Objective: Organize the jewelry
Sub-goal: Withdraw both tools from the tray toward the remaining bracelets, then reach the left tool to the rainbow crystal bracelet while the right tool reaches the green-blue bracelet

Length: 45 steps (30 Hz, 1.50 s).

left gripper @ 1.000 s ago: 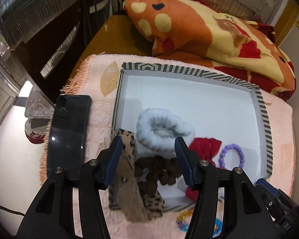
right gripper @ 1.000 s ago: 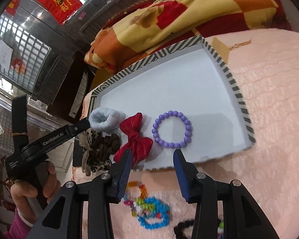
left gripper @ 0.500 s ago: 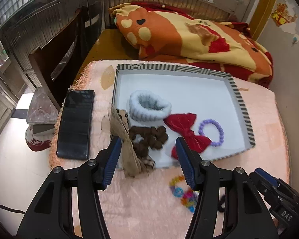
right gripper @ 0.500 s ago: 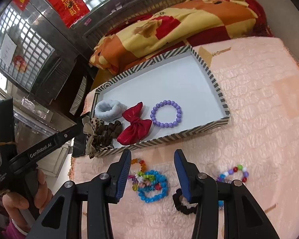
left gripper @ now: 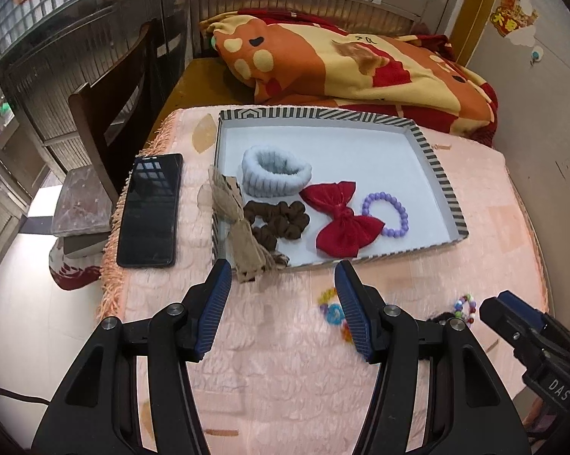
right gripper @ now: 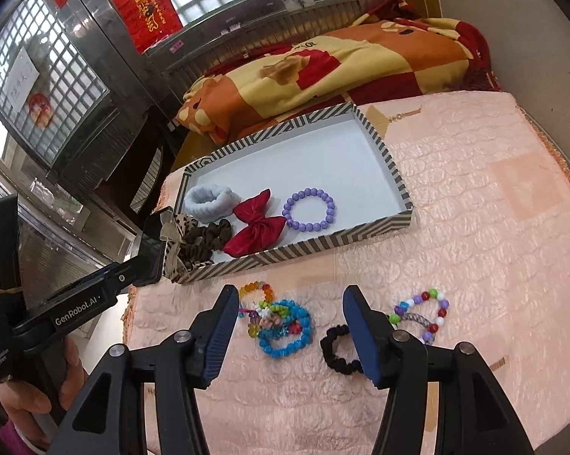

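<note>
A striped tray (left gripper: 440,174) (right gripper: 393,174) on the pink cloth holds a pale blue scrunchie (left gripper: 275,174) (right gripper: 209,197), a brown scrunchie with a leopard bow (left gripper: 281,222) (right gripper: 205,240), a red bow (left gripper: 342,222) (right gripper: 256,225) and a purple bead bracelet (left gripper: 387,214) (right gripper: 309,208). In front of the tray lie a blue bead bracelet (right gripper: 285,328), a rainbow bracelet (right gripper: 254,292), a black scrunchie (right gripper: 336,349) and a mixed bead bracelet (right gripper: 423,313). My left gripper (left gripper: 283,295) is open and empty before the tray. My right gripper (right gripper: 288,322) is open and empty above the loose bracelets.
A black phone (left gripper: 150,208) lies on the cloth left of the tray. An orange and yellow blanket (left gripper: 342,64) is heaped behind the tray. A dark wooden chair (left gripper: 106,113) stands at the table's left. The cloth's fringe (left gripper: 110,250) marks the left edge.
Both grippers have pulled back and up from the tray. The left gripper has left the brown scrunchie lying in the tray's near left corner. Both stay open.
</note>
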Each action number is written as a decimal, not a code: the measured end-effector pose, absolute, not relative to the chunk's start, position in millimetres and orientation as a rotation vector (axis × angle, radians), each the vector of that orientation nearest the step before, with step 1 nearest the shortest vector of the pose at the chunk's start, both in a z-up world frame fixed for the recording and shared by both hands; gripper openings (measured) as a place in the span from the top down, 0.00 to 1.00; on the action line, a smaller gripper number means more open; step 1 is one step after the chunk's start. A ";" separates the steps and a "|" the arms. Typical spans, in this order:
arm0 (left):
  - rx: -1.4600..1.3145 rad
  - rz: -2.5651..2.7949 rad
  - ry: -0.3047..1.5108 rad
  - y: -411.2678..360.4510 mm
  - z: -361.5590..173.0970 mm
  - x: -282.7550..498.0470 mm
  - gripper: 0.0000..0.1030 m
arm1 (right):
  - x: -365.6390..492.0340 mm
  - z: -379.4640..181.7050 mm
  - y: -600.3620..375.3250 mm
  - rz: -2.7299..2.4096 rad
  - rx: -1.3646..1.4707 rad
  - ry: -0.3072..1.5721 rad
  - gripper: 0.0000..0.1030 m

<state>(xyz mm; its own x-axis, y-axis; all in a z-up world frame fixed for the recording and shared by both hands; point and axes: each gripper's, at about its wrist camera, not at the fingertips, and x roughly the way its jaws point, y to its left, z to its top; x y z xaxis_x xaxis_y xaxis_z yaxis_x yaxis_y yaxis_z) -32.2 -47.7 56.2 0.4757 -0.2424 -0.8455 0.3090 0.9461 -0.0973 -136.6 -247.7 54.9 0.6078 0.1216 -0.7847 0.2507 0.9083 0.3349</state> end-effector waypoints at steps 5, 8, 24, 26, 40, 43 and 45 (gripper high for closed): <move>0.077 -0.344 1.011 -42.9 58.0 -42.9 0.45 | -146.0 56.4 -244.2 -0.090 0.419 0.926 0.47; 0.079 -0.349 1.008 -40.7 58.7 -49.0 0.45 | -151.9 56.5 -244.0 -0.096 0.411 0.927 0.47; 0.054 -0.385 1.105 -32.4 29.3 -56.4 0.45 | -180.5 34.4 -249.7 -0.099 0.381 0.944 0.47; 0.058 -0.383 1.123 -33.1 21.5 -55.3 0.45 | -178.7 30.7 -246.0 -0.094 0.361 0.955 0.47; -0.157 -0.367 1.346 -45.3 -28.9 -23.4 0.44 | -170.2 10.9 -249.9 -0.068 0.367 1.025 0.47; -0.196 -0.344 1.387 -54.6 -37.2 -16.0 0.40 | -168.7 9.6 -251.5 -0.062 0.376 1.029 0.47; -0.217 -0.330 1.409 -58.1 -42.2 -12.5 0.39 | -166.8 7.9 -252.4 -0.055 0.382 1.037 0.47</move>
<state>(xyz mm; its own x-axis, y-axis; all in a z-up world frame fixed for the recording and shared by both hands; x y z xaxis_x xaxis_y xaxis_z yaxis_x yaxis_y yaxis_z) -12.5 -58.1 -42.2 0.1269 -0.3517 -0.9275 0.0963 0.9350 -0.3414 -166.8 -252.4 7.9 0.5133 0.1341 -0.8477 0.2229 0.9330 0.2826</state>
